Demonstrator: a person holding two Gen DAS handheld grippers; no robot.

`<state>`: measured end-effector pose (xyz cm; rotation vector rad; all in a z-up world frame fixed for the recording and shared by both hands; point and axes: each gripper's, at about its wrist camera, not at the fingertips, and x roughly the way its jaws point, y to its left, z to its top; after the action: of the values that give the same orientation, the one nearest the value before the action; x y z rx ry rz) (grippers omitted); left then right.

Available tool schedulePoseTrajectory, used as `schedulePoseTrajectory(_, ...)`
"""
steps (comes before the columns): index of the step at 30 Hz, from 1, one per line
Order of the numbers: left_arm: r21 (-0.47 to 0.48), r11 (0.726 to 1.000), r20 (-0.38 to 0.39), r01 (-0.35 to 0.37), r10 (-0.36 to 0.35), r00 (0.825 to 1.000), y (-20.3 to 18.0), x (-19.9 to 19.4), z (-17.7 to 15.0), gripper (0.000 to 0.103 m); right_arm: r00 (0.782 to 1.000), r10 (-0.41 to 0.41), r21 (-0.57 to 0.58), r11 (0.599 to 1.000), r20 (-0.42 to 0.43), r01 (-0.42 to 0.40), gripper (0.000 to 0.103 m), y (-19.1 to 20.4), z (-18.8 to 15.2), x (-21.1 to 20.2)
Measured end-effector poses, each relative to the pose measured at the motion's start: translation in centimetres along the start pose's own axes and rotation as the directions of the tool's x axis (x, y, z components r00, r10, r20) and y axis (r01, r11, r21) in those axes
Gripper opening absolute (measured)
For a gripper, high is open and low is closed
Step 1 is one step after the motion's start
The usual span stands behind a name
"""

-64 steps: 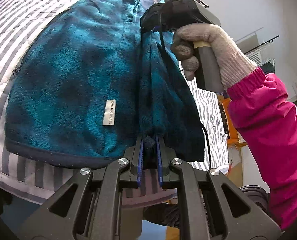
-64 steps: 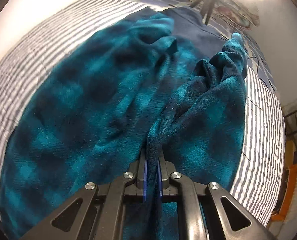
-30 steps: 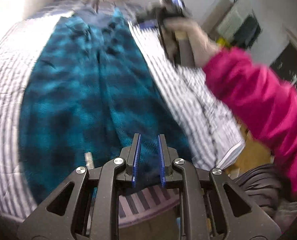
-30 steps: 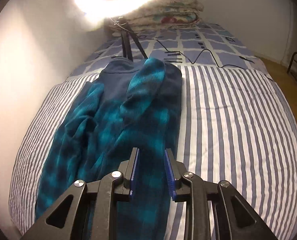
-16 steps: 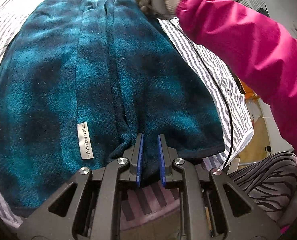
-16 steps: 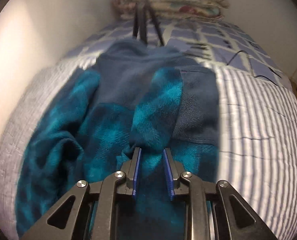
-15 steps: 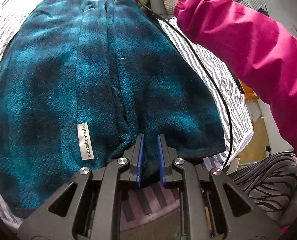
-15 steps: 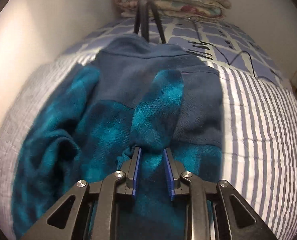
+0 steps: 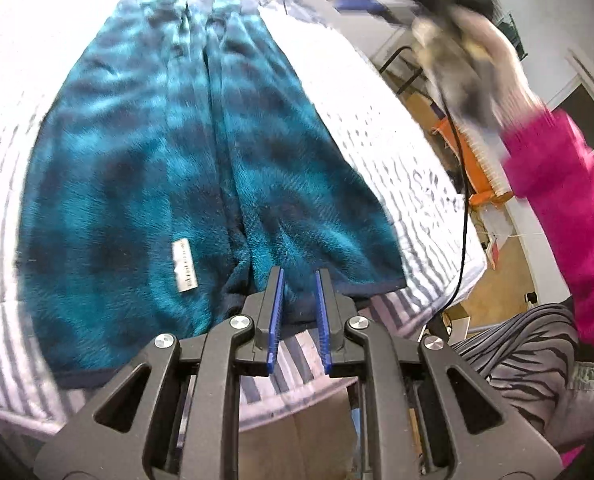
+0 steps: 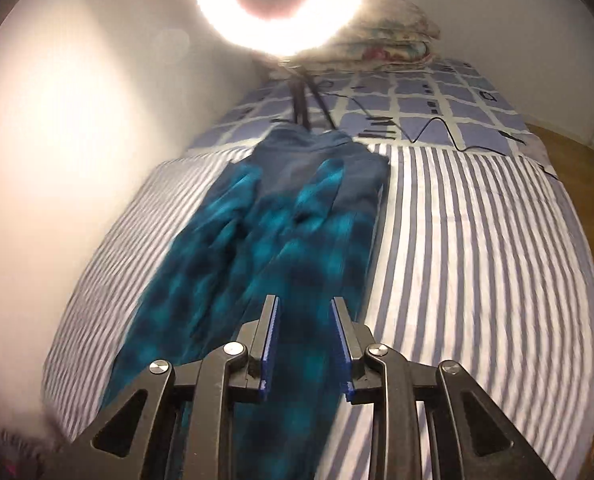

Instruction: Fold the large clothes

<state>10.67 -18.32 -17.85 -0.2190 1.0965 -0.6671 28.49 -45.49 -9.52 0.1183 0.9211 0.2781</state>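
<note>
fleece (image 9: 145, 184) soft, light, limp | I'd take the hem at 6 o'clock | left claw (image 9: 298, 312) spread, empty | right claw (image 10: 305, 344) spread, empty

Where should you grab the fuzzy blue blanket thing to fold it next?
Probably the dark bottom hem of the teal fleece garment, coming in from the near edge of the striped bed. It lies long and flat, already folded narrow, and that hem is a thin free edge right in front of the left gripper, whose fingers are apart and empty. Lifting it toward the navy collar end would halve it.
</note>
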Motion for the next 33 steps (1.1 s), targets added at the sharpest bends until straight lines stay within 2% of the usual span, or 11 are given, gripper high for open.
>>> schedulePoseTrajectory(4,-0.022,1.000,0.039,-0.015,0.015,0.999,1.3,-2.6,0.0,0.015,0.998,0.059,-0.028,0.998,-0.012,-0.059,0.027,3.0,-6.0,-5.2)
schedulePoseTrajectory(6,-0.065,0.998,0.049,-0.024,0.027,0.998,2.7,-3.7,-0.1,0.022,0.996,0.085,-0.016,0.996,-0.031,-0.086,0.027,4.3,-9.4,-6.6)
schedulePoseTrajectory(8,-0.111,0.994,0.049,-0.005,0.010,0.999,3.6,-4.0,-0.2,0.033,0.994,0.093,-0.012,0.995,-0.054,-0.094,0.027,5.4,-12.5,-7.1)
schedulePoseTrajectory(12,-0.210,0.977,0.046,0.048,-0.039,0.998,5.2,-3.8,0.0,0.033,0.992,0.059,-0.013,0.998,-0.116,-0.061,0.033,7.3,-18.5,-6.7)
schedulePoseTrajectory(15,-0.207,0.976,0.036,0.074,-0.068,0.997,4.3,-2.6,0.8,0.033,0.989,0.048,0.095,0.995,-0.137,-0.035,0.036,6.2,-21.5,-6.1)
schedulePoseTrajectory(17,-0.199,0.977,0.023,0.080,-0.076,0.997,3.6,-1.6,1.1,0.033,0.990,0.053,0.187,0.982,-0.132,-0.028,0.049,4.6,-22.7,-6.1)
schedulePoseTrajectory(19,-0.198,0.977,0.009,0.081,-0.081,0.997,3.1,-0.3,1.6,0.033,0.991,0.058,0.247,0.969,-0.123,-0.026,0.054,3.0,-23.5,-5.8)
schedulePoseTrajectory(25,-0.186,0.981,-0.048,0.053,-0.063,0.997,2.5,3.5,2.1,0.033,0.973,0.201,0.436,0.890,-0.109,-0.135,0.053,-0.7,-25.1,-4.3)
schedulePoseTrajectory(27,-0.146,0.989,-0.047,0.034,-0.041,0.998,2.3,4.0,2.0,0.022,0.966,0.243,0.488,0.856,-0.093,-0.169,0.053,-1.5,-25.8,-3.8)
schedulePoseTrajectory(28,-0.131,0.991,-0.052,0.023,-0.030,0.998,2.3,4.2,1.9,0.002,0.958,0.277,0.523,0.829,-0.078,-0.197,0.053,-1.9,-26.2,-3.4)
schedulePoseTrajectory(33,-0.145,0.989,-0.032,0.035,-0.040,0.999,3.3,3.0,1.6,0.002,0.921,0.389,0.639,0.717,-0.035,-0.279,0.053,-3.1,-27.4,-1.5)
